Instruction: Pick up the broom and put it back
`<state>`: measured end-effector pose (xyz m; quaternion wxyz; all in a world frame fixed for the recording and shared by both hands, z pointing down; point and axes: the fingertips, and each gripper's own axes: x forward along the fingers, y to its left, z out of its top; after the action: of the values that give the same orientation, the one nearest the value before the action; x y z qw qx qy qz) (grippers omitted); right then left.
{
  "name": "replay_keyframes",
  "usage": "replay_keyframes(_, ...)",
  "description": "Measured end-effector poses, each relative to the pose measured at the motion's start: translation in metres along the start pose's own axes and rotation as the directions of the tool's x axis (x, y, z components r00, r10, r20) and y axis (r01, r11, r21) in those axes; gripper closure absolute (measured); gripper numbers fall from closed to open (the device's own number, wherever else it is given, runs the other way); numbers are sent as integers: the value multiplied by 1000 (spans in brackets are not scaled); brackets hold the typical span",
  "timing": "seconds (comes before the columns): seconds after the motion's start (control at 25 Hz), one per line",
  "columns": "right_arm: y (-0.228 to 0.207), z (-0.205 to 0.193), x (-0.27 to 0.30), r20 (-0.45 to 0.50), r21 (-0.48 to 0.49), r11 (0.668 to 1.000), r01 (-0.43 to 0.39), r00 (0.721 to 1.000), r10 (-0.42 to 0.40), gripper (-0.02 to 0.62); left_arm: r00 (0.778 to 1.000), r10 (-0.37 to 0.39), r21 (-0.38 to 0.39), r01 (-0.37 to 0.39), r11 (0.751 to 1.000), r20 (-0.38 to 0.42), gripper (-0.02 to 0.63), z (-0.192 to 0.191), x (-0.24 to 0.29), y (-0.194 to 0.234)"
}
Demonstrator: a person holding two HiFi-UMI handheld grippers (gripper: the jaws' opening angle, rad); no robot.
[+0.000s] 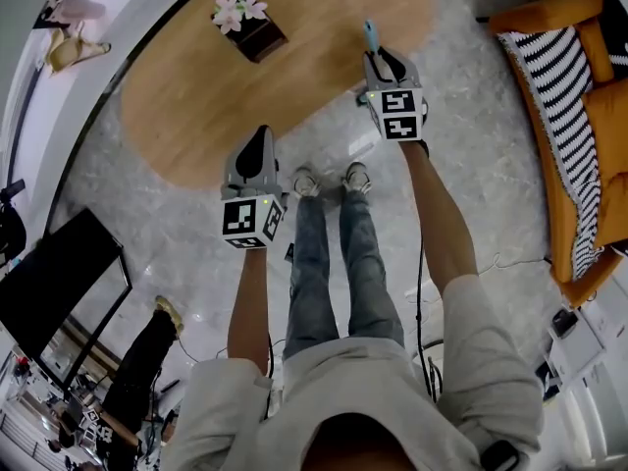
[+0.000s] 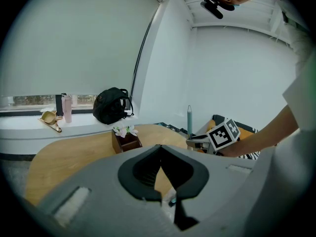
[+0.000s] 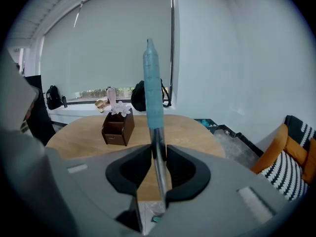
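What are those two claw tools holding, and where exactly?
The right gripper clamps the broom's silver metal pole just below its teal grip. The left gripper holds nothing.

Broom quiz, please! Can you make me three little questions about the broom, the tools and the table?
1. True or false: the left tool holds the broom.
2. What sits on the wooden table? A flower box; B laptop; C ball.
3. Fill in: the right tool is shut on the broom's ____.
Key: 1 false, it is shut and empty; 2 A; 3 handle.
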<state>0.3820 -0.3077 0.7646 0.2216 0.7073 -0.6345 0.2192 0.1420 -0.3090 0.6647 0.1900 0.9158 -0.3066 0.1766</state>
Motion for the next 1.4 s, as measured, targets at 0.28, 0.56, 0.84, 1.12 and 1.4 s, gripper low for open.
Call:
replay_keyframes(0.28,3,-3,-9,9,-55,998,0,1000,1,512,1000,-2,-2,2,1000,2,604,-1,-2,-6)
replay_keyframes(0.56,4,-11,-47,20,-87,996,1,1000,0,517,1000,-16,12,16,1000,23,604,12,-4,-22)
replay_keyframes(0.84,-18,-6,-104,64,13,998,60,996,-61,517,997,-30,37,28,999,64,604,42,-11,-43)
replay_keyframes(1.12,-23,35,-165,122,39,997,69,990,-73,517,995,-44,60,38,997,91,604,72,-26,-67)
replay_keyframes(1.4,-10,79,-210,174,-47,997,59,984,-50,517,986,-38,80,25,996,165,604,125,-44,-84)
